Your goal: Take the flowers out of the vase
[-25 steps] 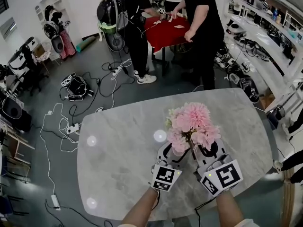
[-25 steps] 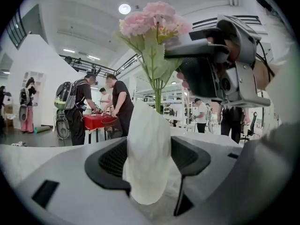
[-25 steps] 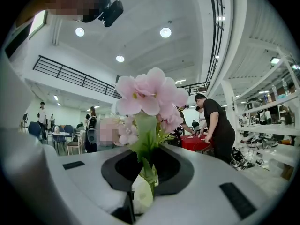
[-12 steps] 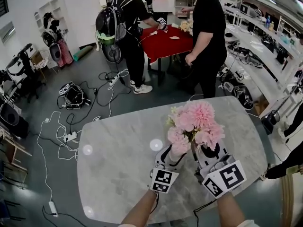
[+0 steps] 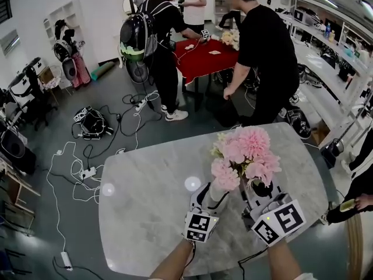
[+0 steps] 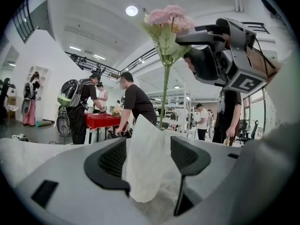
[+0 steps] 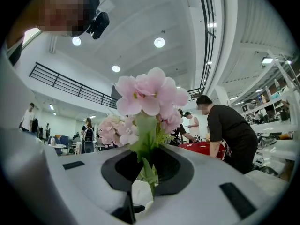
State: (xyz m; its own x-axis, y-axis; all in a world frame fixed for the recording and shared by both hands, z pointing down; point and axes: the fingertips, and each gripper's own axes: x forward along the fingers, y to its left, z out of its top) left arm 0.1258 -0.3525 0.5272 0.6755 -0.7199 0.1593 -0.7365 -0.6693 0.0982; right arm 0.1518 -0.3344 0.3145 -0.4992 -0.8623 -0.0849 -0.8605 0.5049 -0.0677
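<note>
A bunch of pink flowers (image 5: 247, 153) stands above a small white vase (image 5: 218, 191) on the grey marble table (image 5: 145, 209). My left gripper (image 5: 211, 199) holds the vase from the near side. In the left gripper view the vase (image 6: 140, 149) fills the gap between the wide-set jaws of that gripper (image 6: 149, 170). My right gripper (image 5: 256, 190) is shut on the green stems just under the blooms. In the right gripper view the stems (image 7: 150, 172) are pinched at the gripper (image 7: 147, 170), with the flowers (image 7: 147, 97) above. One stem (image 6: 164, 93) still runs down to the vase mouth.
Beyond the table's far edge two people stand at a red-covered table (image 5: 204, 48), and a third stands behind it. Cables and a power strip (image 5: 87, 156) lie on the floor to the left. Shelves and benches (image 5: 332, 45) line the right wall.
My right gripper has risen with the flowers, drawing the stems up out of the vase. The left gripper and the vase have stayed in place.
</note>
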